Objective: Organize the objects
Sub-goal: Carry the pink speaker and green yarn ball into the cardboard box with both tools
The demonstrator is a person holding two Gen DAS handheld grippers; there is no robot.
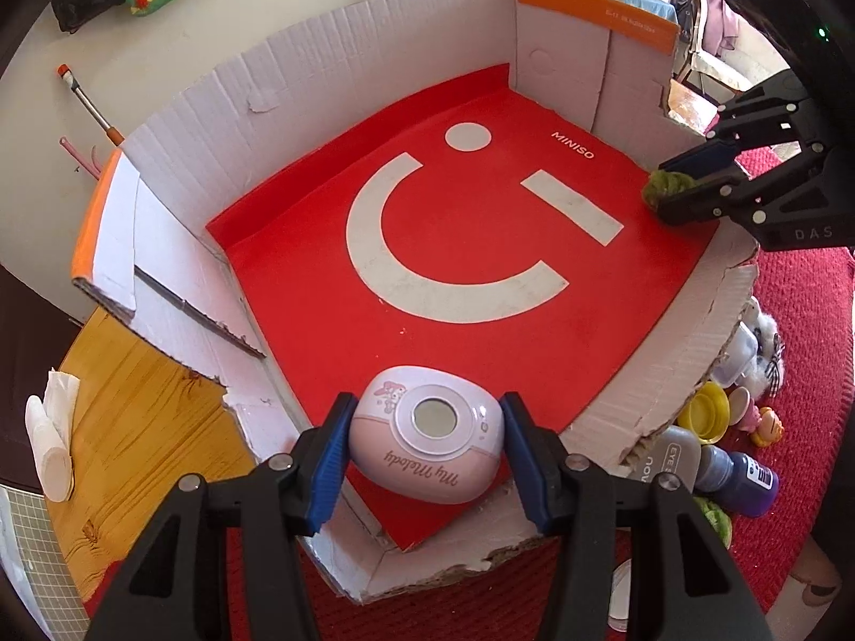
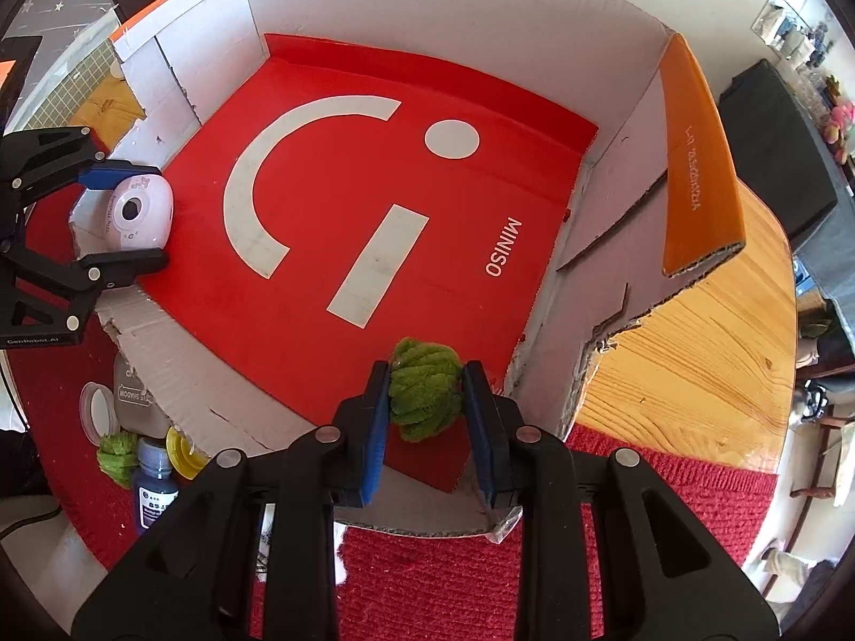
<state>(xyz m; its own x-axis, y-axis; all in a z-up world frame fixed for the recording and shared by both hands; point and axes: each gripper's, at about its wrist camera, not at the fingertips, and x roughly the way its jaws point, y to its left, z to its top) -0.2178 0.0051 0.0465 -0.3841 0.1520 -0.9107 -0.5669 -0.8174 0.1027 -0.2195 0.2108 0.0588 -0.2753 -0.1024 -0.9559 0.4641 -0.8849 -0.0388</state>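
A cut-down cardboard box point(image 1: 331, 37) with a red MINISO sheet point(image 1: 470, 288) on its floor fills both views. My left gripper point(image 1: 427, 454) is shut on a pink My Melody case point(image 1: 427, 446) and holds it over the box's near edge; it also shows in the right wrist view point(image 2: 140, 211). My right gripper point(image 2: 425, 400) is shut on a fuzzy green ball point(image 2: 425, 392) over the box's right edge; the ball also shows in the left wrist view point(image 1: 662, 187).
Outside the box on a red mat point(image 2: 427, 577) lie a second green ball point(image 2: 117, 451), a dark blue bottle point(image 2: 155, 491), a yellow lid point(image 2: 184, 451), a grey eye-shadow case point(image 1: 673, 454) and small toys point(image 1: 764, 422). A wooden table point(image 2: 694, 363) carries the box.
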